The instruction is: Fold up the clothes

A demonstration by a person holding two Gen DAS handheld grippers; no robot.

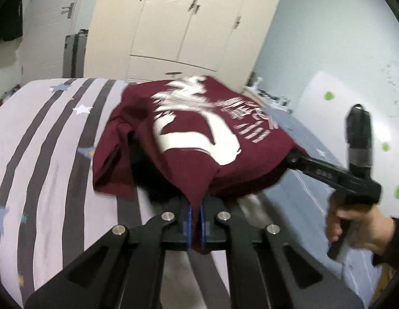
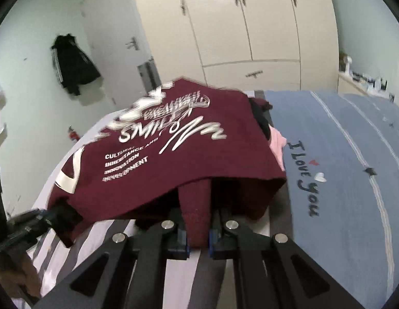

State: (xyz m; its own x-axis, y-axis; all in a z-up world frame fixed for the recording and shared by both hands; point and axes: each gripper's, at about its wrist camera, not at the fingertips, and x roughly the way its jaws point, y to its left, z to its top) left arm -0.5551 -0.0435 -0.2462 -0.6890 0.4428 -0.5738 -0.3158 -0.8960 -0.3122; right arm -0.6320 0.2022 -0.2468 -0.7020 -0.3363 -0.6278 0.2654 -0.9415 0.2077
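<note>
- Left tool (image 1: 195, 221) clamped on a maroon T-shirt (image 1: 189, 134) fold; right tool (image 2: 198, 231) pinches another bunch of it.
- T-shirt hangs lifted over the striped bed (image 1: 44, 141), print up.
- Blue blanket (image 2: 341, 154) lies right.

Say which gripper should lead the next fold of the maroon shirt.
Neither clearly; left gripper and right gripper each pinch the maroon shirt edge. They would likely move together.

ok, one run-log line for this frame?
stage: lifting edge to fold | left hand-held gripper: shut on maroon T-shirt | right hand-held gripper: shut on maroon T-shirt | surface: striped bedsheet
</note>
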